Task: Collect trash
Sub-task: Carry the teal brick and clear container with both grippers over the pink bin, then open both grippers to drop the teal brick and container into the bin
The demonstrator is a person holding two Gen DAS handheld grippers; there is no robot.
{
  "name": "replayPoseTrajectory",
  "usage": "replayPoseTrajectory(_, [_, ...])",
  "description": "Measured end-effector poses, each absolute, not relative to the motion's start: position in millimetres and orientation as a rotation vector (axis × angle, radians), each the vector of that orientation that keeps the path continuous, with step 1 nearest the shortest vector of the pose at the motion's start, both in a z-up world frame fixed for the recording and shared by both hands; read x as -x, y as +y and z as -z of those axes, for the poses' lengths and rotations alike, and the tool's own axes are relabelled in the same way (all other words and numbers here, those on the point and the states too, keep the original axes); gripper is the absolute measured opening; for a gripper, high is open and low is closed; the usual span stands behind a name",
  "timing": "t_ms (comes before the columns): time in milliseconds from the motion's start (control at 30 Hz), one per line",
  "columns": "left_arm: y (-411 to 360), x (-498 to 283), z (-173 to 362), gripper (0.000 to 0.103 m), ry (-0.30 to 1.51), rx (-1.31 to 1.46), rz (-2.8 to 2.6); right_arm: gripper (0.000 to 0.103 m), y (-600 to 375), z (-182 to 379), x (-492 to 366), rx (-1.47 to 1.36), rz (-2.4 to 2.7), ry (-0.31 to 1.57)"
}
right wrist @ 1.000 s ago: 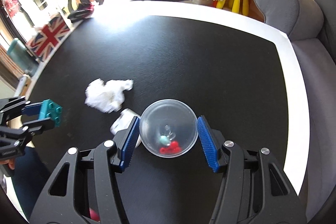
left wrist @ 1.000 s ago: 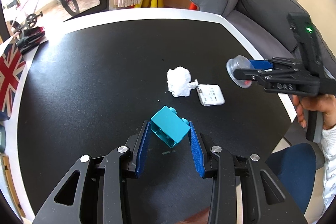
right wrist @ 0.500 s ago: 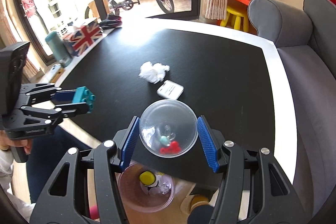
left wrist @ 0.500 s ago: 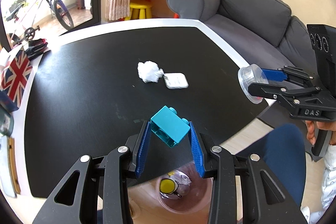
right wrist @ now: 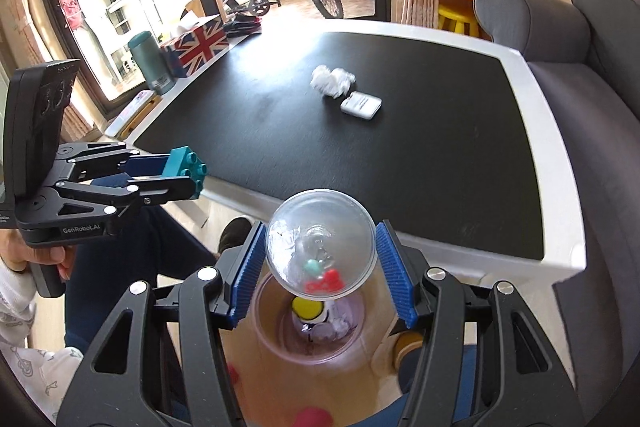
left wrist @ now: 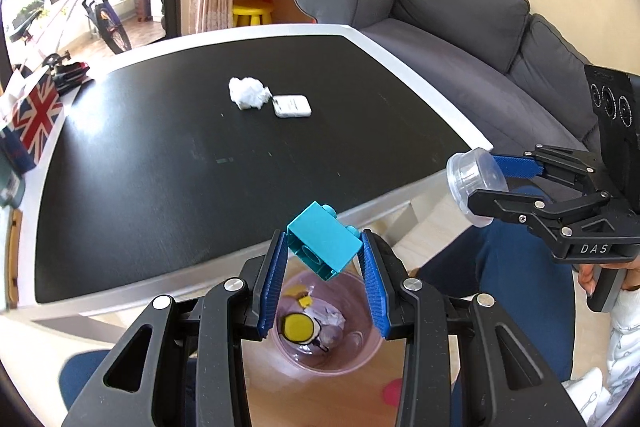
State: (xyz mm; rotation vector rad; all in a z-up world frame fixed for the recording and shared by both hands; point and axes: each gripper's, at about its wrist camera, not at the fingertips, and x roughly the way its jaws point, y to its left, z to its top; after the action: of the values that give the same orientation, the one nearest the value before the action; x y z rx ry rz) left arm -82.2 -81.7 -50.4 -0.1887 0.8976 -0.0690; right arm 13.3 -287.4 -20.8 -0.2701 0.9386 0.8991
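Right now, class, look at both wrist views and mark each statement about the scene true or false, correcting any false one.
1. The left claw grips a teal plastic toy brick. True.
2. The right claw is empty. False: it holds a clear plastic capsule ball.
3. A crumpled white tissue lies on the black table. True.
4. The pink round bin stands on the table. False: it stands on the floor below the claws.
5. The small white rectangular packet is in the bin. False: it lies beside the tissue.
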Motion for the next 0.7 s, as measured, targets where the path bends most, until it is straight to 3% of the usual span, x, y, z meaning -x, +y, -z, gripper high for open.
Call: replayPoseTrajectory(700, [-112.7,97.0,110.5,0.037,0.988,0.211,0.12,0.056,-300.3,58.4,13.9,0.251,-0.902,0.971])
